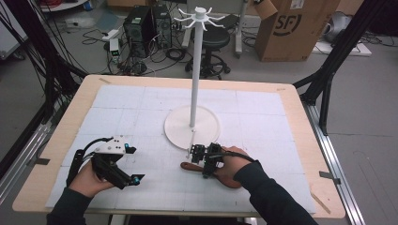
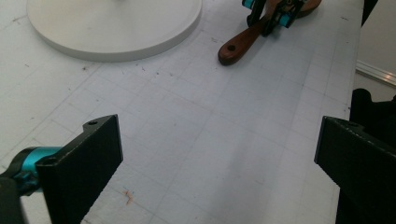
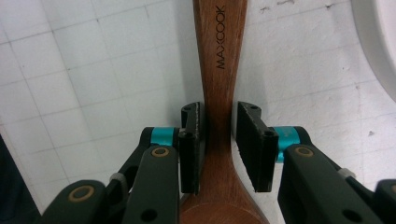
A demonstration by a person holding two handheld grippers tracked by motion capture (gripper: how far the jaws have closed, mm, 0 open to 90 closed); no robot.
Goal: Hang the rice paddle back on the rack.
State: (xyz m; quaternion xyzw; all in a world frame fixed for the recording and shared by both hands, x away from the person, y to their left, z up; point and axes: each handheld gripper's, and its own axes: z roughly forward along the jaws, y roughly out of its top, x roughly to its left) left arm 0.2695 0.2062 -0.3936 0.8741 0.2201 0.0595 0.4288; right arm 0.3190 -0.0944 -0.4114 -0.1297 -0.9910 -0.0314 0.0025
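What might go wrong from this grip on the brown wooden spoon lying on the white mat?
1. The right gripper pinches the brown wooden spoon at its narrow neck beside the bowl, so the long handle may swing or slip when lifted.
2. The white hook stand's round base lies close beside the spoon; a lift may knock it.

Black hand-held gripper (image 3: 218, 149) with teal joints, brass-ringed screws; dark sleeves (image 1: 274, 199).

"MAXCOOK" on wooden spoon (image 3: 219, 70); "SF" on carton (image 1: 287, 23)
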